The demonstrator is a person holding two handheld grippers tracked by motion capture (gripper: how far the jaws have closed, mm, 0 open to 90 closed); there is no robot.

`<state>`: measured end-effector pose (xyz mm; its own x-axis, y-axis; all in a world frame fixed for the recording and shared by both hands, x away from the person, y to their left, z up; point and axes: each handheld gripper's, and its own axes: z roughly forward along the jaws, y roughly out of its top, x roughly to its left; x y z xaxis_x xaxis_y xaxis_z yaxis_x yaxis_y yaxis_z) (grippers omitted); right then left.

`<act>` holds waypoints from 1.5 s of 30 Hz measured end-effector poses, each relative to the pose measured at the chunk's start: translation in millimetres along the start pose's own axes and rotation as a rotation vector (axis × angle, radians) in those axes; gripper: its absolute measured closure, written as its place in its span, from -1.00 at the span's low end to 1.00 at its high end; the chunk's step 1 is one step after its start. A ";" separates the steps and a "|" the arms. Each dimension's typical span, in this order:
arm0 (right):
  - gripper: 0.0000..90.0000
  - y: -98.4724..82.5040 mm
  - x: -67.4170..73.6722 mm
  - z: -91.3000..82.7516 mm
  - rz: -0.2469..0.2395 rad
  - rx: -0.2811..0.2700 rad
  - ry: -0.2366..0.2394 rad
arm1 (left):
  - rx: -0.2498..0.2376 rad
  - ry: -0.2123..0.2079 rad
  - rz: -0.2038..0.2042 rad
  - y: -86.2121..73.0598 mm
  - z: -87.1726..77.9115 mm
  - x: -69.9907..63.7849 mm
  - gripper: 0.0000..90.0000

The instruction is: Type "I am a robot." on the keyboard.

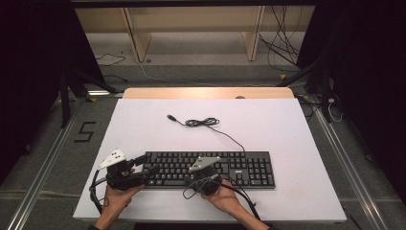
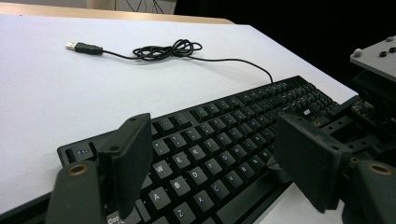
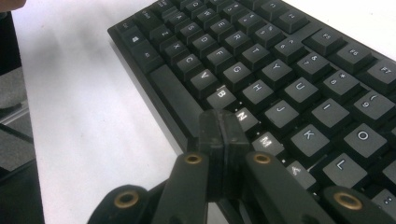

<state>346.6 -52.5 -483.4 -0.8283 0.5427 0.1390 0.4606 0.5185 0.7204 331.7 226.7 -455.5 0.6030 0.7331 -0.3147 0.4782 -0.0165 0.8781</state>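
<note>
Black keyboard [image 1: 210, 168], white-lettered keys; left gripper [image 2: 210, 158] jaws apart, right gripper [image 3: 223, 128] jaws together.

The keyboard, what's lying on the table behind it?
Behind the keyboard, its black cable lies loosely bunched on the white table, ending in a USB plug. Where the cable joins the keyboard's back edge is too small to make out.
</note>
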 end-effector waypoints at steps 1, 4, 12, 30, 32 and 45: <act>1.00 -0.1 0.7 0.4 -0.003 -0.002 -0.004 | 0.001 0.001 0.000 0.0 0.1 0.1 -0.38; 1.00 0.0 0.6 0.4 0.002 -0.001 -0.002 | 0.002 0.003 -0.001 -0.1 -0.1 0.6 -0.38; 0.83 0.3 -4.3 -11.7 0.045 -0.063 0.025 | 0.008 0.008 -0.002 -0.3 1.0 1.8 -0.38; 0.15 -4.5 -18.5 -57.9 0.089 -0.200 0.020 | 0.075 0.039 0.007 1.7 15.6 0.4 -0.15; 0.07 -5.4 -19.0 -61.2 0.094 -0.203 0.013 | 0.099 0.045 0.014 2.5 18.4 0.2 -0.08; -0.13 -12.9 -20.3 -72.2 0.101 -0.205 -0.009 | 0.198 0.037 0.076 8.8 43.2 -3.9 0.64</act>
<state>334.4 -117.9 -446.5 -0.7783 0.5910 0.2120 0.4656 0.3168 0.8263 361.2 194.3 -462.1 0.6198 0.7492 -0.2338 0.5510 -0.2033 0.8093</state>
